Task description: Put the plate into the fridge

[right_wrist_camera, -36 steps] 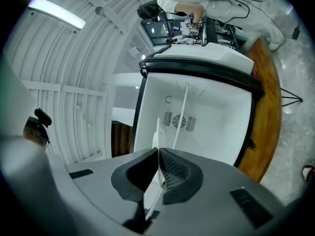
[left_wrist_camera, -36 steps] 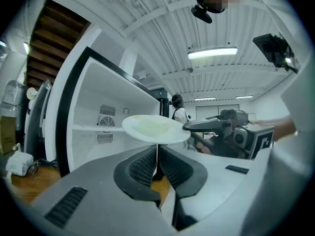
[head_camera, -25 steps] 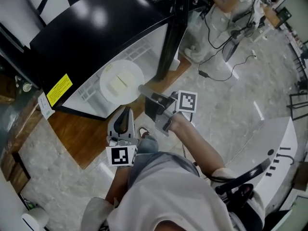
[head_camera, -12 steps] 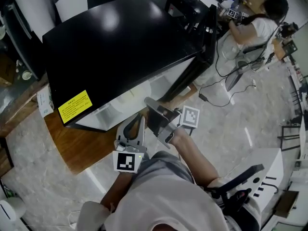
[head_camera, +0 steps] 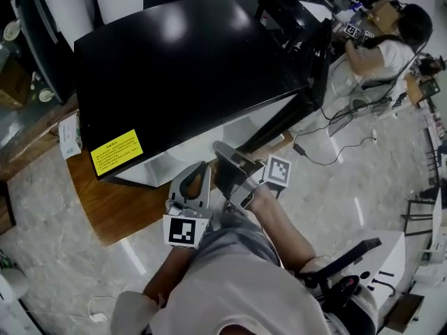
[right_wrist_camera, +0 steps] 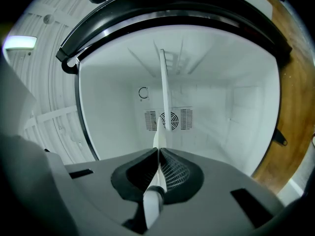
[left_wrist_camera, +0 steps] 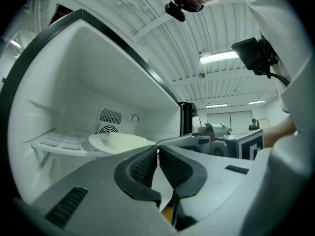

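fridge point(head_camera: 181, 61): door swung wide, so its white inside is open to both tools.
shelf point(left_wrist_camera: 54, 144): inside the fridge, by its left wall; likely the plate's resting spot.
plate point(left_wrist_camera: 123, 142): inside the fridge, level over the shelf; touching it or not, I cannot tell.
left gripper point(left_wrist_camera: 157, 149): at the fridge's mouth, fingers point(left_wrist_camera: 142, 163) closed together on nothing, apparently just keeping clear.
right gripper point(right_wrist_camera: 158, 151): reaching into the fridge, fingers point(right_wrist_camera: 174, 173) pinched tight on the plate's rim to carry it.
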